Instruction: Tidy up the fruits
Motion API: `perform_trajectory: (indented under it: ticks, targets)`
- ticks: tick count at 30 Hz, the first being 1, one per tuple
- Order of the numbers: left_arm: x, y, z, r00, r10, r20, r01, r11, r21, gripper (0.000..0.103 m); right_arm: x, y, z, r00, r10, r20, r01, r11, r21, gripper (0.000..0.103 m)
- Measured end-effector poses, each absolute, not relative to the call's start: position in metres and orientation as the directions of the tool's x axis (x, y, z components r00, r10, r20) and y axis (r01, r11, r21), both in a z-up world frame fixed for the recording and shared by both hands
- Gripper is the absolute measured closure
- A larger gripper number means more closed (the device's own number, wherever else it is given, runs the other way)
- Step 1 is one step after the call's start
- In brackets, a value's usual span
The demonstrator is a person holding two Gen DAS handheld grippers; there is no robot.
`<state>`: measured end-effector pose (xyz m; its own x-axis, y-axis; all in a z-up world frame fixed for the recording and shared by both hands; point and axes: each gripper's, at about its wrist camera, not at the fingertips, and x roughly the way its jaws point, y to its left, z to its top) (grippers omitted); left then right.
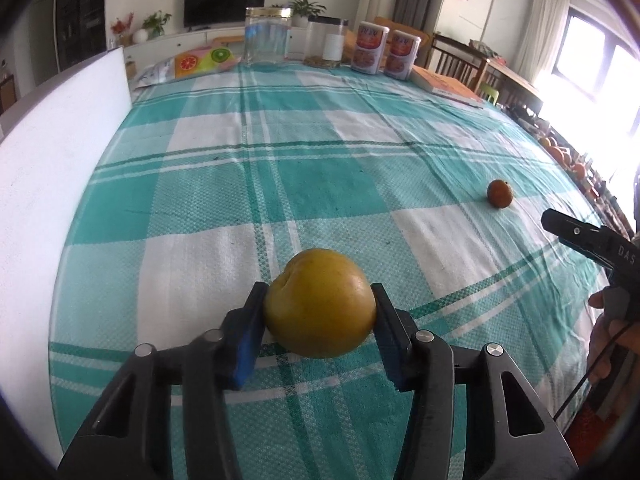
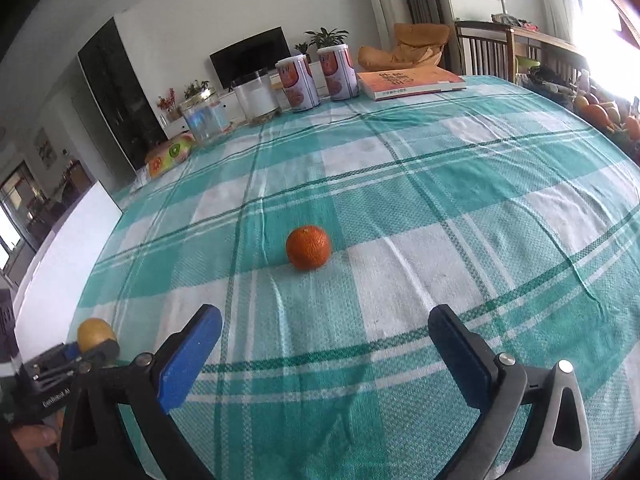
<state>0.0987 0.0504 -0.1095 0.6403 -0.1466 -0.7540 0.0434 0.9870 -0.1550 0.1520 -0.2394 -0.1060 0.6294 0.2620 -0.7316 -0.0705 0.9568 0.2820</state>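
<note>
Here your left gripper (image 1: 320,304) clamps the yellow fruit (image 1: 320,303), low in the left wrist frame's centre. The small orange (image 2: 308,247) sits mid-frame in the right wrist view on the checked tablecloth (image 2: 440,200), beyond your right gripper (image 2: 325,356), jaws spread wide.

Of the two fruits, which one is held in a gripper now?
The large yellow round fruit, clamped between the left gripper pads. The small orange tangerine lies free on the cloth.
</note>
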Motion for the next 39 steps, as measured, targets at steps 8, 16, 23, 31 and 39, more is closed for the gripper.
perform_trajectory:
  ticks: [8, 16, 23, 31, 39]
  targets:
    - [0.088, 0.052, -0.096, 0.632, -0.192, -0.751, 0.058, 0.978, -0.202, 0.051, 0.212, -0.197, -0.112, 0.575, 0.202, -0.793, -0.115, 0.979, 0.166, 0.030]
    - [0.060, 0.067, -0.058, 0.670, -0.271, -0.691, 0.081, 0.952, -0.294, 0.051, 0.195, -0.190, -0.105, 0.551, 0.238, -0.800, -0.114, 0.971, 0.210, 0.073]
    - [0.024, 0.104, 0.002, 0.724, -0.360, -0.589, 0.103, 0.900, -0.423, 0.051, 0.161, -0.133, -0.044, 0.534, 0.456, -0.712, -0.292, 0.890, 0.350, 0.073]
    - [-0.023, 0.221, 0.053, 0.830, -0.134, -0.542, -0.121, 0.904, -0.409, 0.051, 0.114, 0.008, 0.025, 0.357, 0.692, -0.628, -0.592, 0.688, 0.421, 0.073]
    - [-0.040, 0.316, 0.002, 0.690, 0.148, -0.708, -0.438, 0.865, -0.246, 0.051, 0.048, 0.151, 0.026, 0.057, 0.724, -0.687, -0.787, 0.456, 0.416, 0.073]
